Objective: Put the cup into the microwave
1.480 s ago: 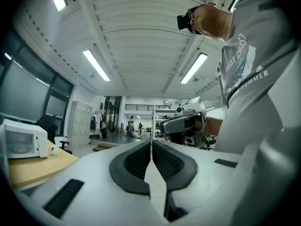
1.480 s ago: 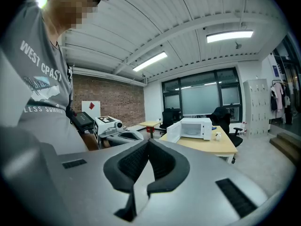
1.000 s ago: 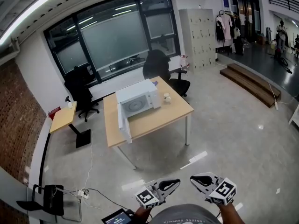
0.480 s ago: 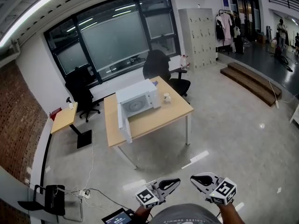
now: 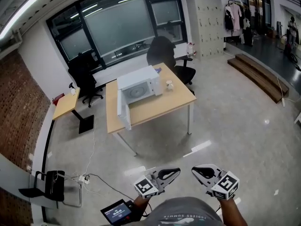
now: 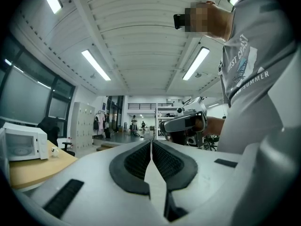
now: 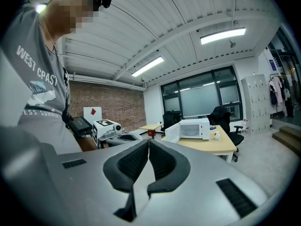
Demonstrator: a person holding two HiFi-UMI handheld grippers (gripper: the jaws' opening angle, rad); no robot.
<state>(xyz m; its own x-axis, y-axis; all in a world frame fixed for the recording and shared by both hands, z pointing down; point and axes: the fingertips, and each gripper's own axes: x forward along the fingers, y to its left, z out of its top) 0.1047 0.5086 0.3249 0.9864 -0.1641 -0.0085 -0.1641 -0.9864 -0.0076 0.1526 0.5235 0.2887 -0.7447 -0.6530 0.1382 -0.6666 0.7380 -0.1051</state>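
A white microwave (image 5: 138,89) stands on a wooden table (image 5: 155,112) far across the room, its door (image 5: 123,115) swung open to the left. A small white cup (image 5: 169,84) sits on the table just right of the microwave. Both grippers are held close to my body, well short of the table. My left gripper (image 5: 178,171) and right gripper (image 5: 194,171) are shut and empty, tips pointing toward each other. The left gripper view shows its jaws (image 6: 151,143) pressed together, with the microwave (image 6: 21,145) at far left. The right gripper view shows shut jaws (image 7: 148,141), with the microwave (image 7: 193,128) and cup (image 7: 217,135) beyond.
Black office chairs (image 5: 162,55) stand behind the table, and a small side table (image 5: 66,105) is to its left. A cable and power strip (image 5: 84,178) lie on the floor at left, near a chair (image 5: 49,189). Lockers (image 5: 207,25) and low steps (image 5: 258,79) are at right.
The whole view has shifted a little toward the table, which now sits slightly lower and nearer in the head view. Both grippers stay shut and empty.
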